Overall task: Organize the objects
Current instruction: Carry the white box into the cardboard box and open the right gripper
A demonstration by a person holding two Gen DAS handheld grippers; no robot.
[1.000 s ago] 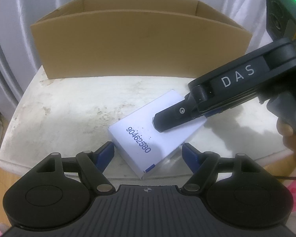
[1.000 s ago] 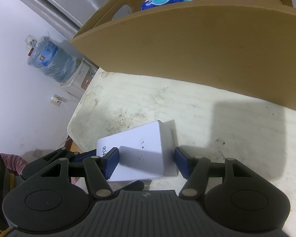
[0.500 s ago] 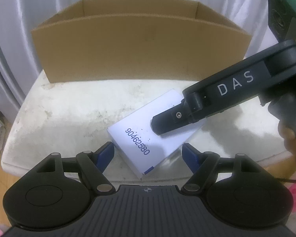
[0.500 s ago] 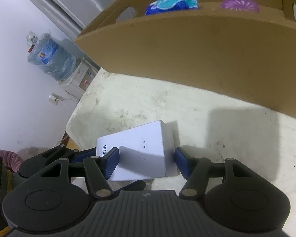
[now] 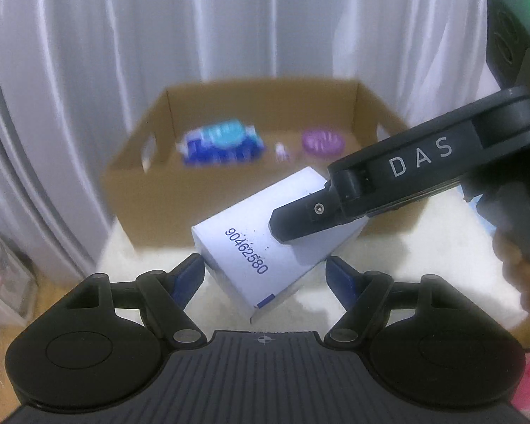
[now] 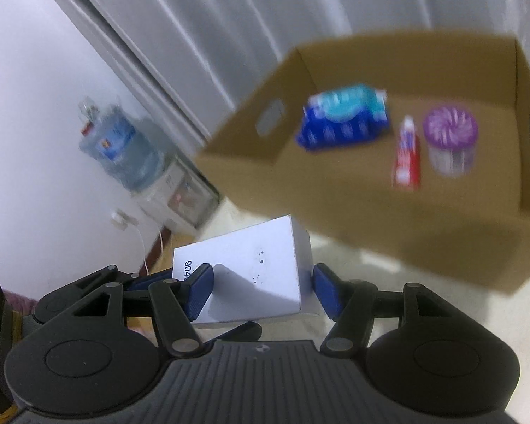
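Observation:
A white box printed with a blue number hangs in the air above the pale table. My left gripper is shut across its near end, blue pads on either side. My right gripper is shut on the same white box from the right, and one of its black fingers lies over the box in the left wrist view. Beyond it stands an open cardboard box. It holds a blue wipes pack, a red-and-white tube and a purple-lidded tub.
White curtains hang behind the table. A water dispenser stands on the floor at the left, by a white wall. A person's hand holds the right gripper's handle. The table edge runs just below the held box.
Both grippers have risen with the white box, lifting it off the table. The views now look down into the cardboard box, whose contents have come into sight.

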